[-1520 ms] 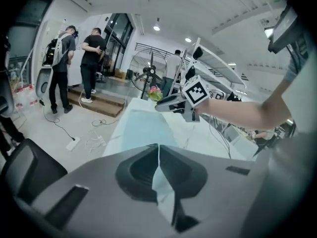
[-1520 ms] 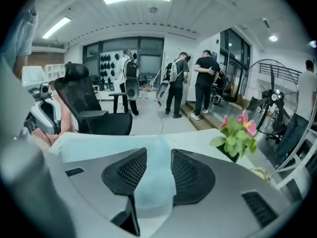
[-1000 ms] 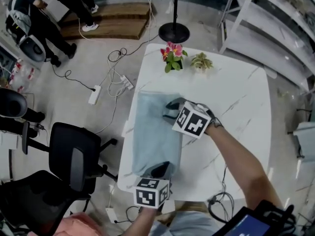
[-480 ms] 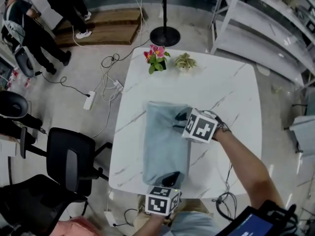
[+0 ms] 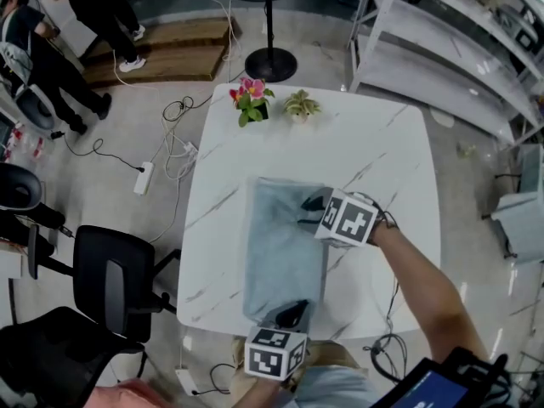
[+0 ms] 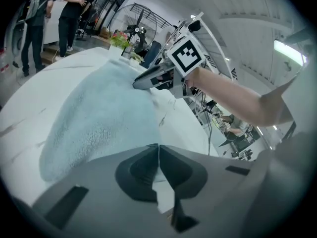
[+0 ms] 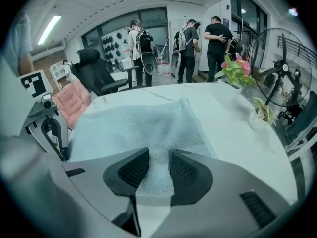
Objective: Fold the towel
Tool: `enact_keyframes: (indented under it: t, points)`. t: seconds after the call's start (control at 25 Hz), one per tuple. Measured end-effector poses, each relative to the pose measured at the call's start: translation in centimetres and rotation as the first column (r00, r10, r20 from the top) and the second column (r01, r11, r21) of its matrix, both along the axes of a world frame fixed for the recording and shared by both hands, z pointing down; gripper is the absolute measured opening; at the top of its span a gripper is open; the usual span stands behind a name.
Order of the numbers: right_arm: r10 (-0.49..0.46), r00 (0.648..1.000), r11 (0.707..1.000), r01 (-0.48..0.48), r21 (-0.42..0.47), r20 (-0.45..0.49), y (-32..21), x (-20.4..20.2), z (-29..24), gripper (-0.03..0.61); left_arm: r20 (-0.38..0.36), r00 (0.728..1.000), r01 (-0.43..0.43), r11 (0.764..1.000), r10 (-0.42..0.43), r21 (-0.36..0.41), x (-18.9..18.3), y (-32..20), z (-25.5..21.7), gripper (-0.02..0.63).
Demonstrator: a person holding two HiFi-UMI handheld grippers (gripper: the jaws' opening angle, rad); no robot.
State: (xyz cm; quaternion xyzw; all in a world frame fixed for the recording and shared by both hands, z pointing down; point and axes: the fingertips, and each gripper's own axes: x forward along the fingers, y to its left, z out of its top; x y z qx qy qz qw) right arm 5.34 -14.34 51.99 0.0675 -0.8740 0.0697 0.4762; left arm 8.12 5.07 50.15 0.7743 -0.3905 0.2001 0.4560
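head view looks down on a white, grey-veined marble table [image 5: 382, 151] with rounded corners. a pale blue towel [image 5: 280, 245] of nubbly terry lies on it, folded into a long, soft-edged rectangle. it runs from the near edge toward the middle, a little left of centre.

at the far edge, toward the left, two small pots stand side by side. the flower pot [image 5: 252, 113] holds pink blooms with green leaves. the white pot [image 5: 299, 116] holds a spiky, pale green plant.

the left gripper [image 5: 293, 311], smooth grey plastic, sits at the towel's near end with its jaws closed flat together. whether any cloth is pinched between them i cannot tell. the right gripper [image 5: 306, 212] sits on the towel's right edge toward the far end. its dark ribbed pads [image 7: 133, 170] are clamped on a raised fold of terry.

a black office chair [image 5: 110, 279] stands on the floor left of the table.
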Motion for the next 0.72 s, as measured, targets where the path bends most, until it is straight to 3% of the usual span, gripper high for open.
enact_keyframes:
  t: [0.08, 0.16, 0.28, 0.52, 0.72]
  points:
    - [-0.006, 0.999, 1.0, 0.007, -0.021, 0.047, 0.0, -0.4, -1.8, 0.161, -0.021, 1.0, -0.007, 0.999, 0.008, 0.054, -0.2, -0.1, -2.4, 0.019]
    - [-0.018, 0.995, 0.999, 0.021, -0.03, 0.099, -0.4, -0.9, -4.2, 0.18, -0.034, 0.999, -0.001, 0.993, 0.005, 0.116, -0.9, -0.6, -4.9, 0.069]
    - [-0.006, 0.991, 1.0, 0.009, -0.022, 0.135, -2.8, -1.3, -6.6, 0.215, -0.021, 0.999, 0.036, 0.982, -0.033, 0.186, -3.0, -1.9, -7.4, 0.077]
    - [-0.004, 0.998, 0.989, 0.013, -0.151, 0.058, -5.9, -0.7, -3.4, 0.281, 0.024, 0.99, 0.13, 0.965, -0.139, 0.23, -7.7, -4.1, -8.2, 0.075]
    - [-0.072, 0.997, 0.945, 0.065, -0.321, -0.008, -6.0, -1.1, 0.9, 0.288, 0.05, 0.977, 0.192, 0.954, -0.209, 0.23, -10.8, -4.9, -7.6, 0.075]
